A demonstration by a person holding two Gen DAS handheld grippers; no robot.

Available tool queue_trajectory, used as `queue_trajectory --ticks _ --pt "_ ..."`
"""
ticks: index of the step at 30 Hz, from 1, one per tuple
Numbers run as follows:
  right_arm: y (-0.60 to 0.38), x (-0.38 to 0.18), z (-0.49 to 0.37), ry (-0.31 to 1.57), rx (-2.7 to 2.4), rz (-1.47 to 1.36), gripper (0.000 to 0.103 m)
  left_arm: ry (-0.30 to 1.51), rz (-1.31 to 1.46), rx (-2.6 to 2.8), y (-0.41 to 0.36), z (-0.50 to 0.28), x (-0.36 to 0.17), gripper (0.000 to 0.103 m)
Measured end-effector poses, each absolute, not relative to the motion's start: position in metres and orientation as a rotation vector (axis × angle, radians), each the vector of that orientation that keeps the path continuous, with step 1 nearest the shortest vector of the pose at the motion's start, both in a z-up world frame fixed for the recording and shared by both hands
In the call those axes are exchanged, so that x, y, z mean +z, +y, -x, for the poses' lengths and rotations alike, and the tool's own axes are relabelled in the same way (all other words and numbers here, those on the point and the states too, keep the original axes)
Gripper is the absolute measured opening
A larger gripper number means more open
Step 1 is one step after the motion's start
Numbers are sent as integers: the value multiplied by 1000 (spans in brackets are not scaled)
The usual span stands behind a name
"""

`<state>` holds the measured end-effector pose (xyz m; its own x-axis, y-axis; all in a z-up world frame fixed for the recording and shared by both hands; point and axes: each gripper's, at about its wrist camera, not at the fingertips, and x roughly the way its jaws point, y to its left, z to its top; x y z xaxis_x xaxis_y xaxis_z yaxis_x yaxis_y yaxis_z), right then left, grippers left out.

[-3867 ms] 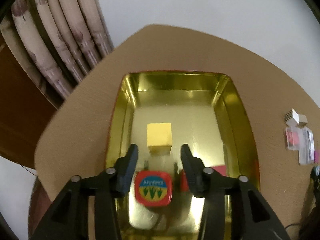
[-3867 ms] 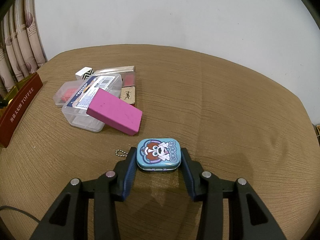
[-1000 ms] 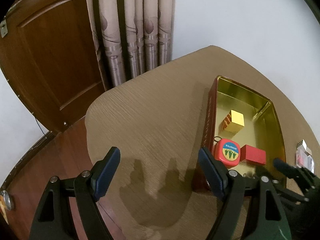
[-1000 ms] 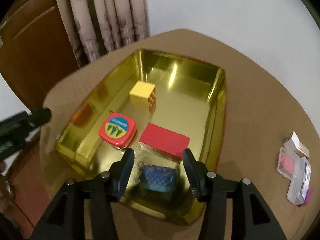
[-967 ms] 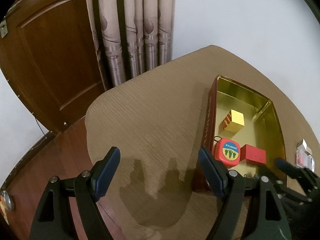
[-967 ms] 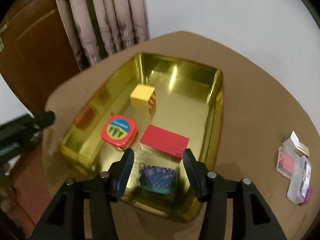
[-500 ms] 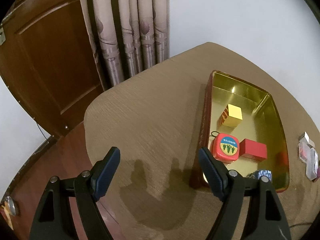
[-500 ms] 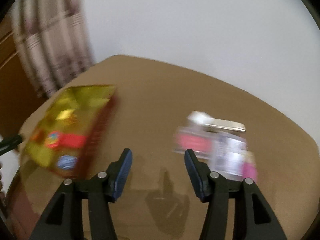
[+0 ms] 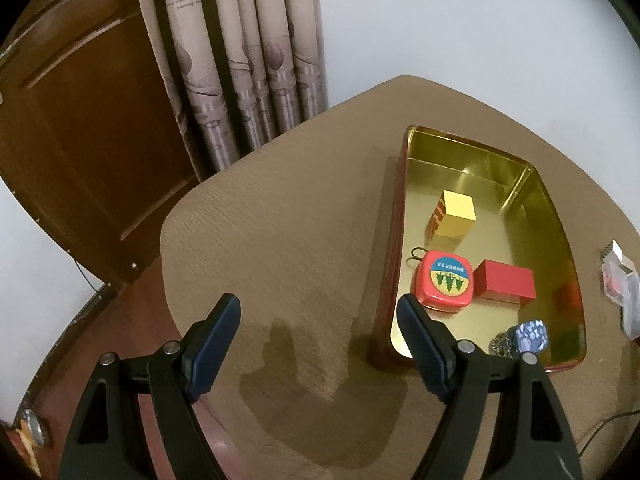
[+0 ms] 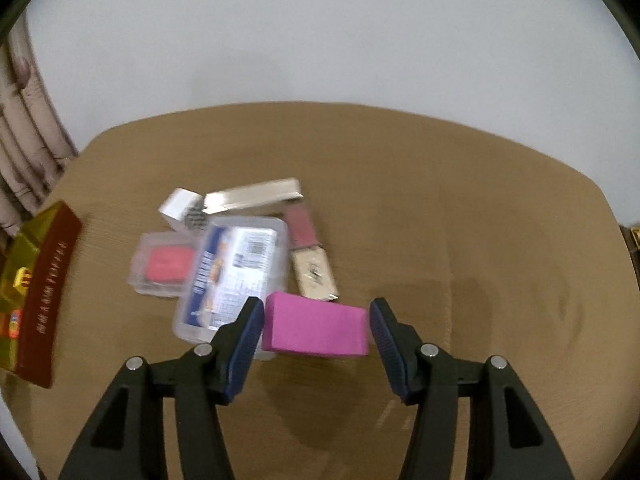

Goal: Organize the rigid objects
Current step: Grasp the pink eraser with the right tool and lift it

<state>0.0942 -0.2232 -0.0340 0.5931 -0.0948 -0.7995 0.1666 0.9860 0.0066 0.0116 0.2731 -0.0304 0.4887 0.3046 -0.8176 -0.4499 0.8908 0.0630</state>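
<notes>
An open gold tin (image 9: 402, 200) with red outer walls sits on the brown table. It holds a yellow box (image 9: 456, 216), a red tin with a tree badge (image 9: 444, 280), a red box (image 9: 506, 286) and a blue patterned tin (image 9: 530, 336). My left gripper (image 9: 320, 328) hangs open over bare table left of the tin, holding nothing. In the right wrist view a pink block (image 10: 316, 328) lies between the tips of my right gripper (image 10: 316, 340). Those jaws stand open, with a small gap on each side of the block.
Behind the pink block lies a pile: a labelled clear plastic box (image 10: 236, 276), a small clear case with a red insert (image 10: 164, 266), a white cube (image 10: 180, 204), a silvery long box (image 10: 252, 196) and a pink-and-beige packet (image 10: 310, 256). The gold tin (image 10: 44, 292) is at far left. A door and curtains stand beyond the table.
My right gripper has swung away from the gold tin, leaving the blue tin inside, and now stands at the pile with the pink block between its fingers. The left gripper barely moved.
</notes>
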Motion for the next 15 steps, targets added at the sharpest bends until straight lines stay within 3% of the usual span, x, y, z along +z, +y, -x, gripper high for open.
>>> queue_trajectory --ticks 3,11,14,15 --pt "-235 -47 -94 976 -174 -72 58 957 159 461 270 -12 -32 77" --pt "-245 -50 -83 906 -117 -78 61 938 114 445 258 -13 -32 78" --pt "-246 -53 -86 908 -116 -125 70 921 95 446 252 -13 -30 78" --pt "-245 -55 -86 915 -116 -148 78 919 90 445 251 -13 -31 78"
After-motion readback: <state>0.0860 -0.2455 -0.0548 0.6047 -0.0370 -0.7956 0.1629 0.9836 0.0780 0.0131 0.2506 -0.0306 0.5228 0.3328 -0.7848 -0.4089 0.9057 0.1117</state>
